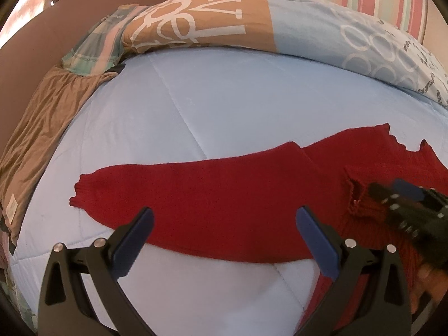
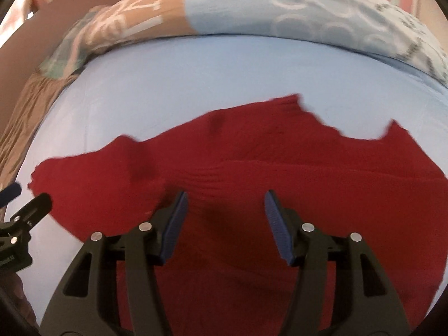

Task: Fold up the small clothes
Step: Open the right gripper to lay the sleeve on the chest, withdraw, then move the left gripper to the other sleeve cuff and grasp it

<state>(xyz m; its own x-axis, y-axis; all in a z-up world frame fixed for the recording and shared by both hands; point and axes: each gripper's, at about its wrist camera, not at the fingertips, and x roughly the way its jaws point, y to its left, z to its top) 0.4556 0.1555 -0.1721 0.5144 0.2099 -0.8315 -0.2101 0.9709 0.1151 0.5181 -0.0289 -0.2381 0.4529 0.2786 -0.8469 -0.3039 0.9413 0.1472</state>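
- Red knit sweater (image 1: 212,193) lies flat on the light-blue quilt (image 1: 224,98), one sleeve (image 1: 134,184) stretched out to the left in the left wrist view; body (image 2: 252,173) fills most of the right wrist view.
- Step, my read: early in the fold. Garment is spread out, sleeve not yet brought in over the body.
- Left gripper (image 1: 224,226): jaws wide apart, nothing btwn the pads; it hovers just above the sleeve's lower edge, no contact I can confirm.
- Right gripper (image 2: 225,218): jaws parted abt halfway, pads not pressing on any cloth. It sits over the ribbed part of the body, w/ a raised ridge of knit just ahead of it.
- Next move prob. calls for: pinch a sleeve edge, thin bite so only the top layer comes up, lift low, carry it across the body. Other gripper to pin the body so the knit doesn't drag.
- Writing: big white letters on the tan band of the rolled duvet (image 1: 201,22), upside down and partly cut off, can't read a word. Small white tag (image 1: 12,204) on the brown cloth (image 1: 47,117) at left, too small to read.
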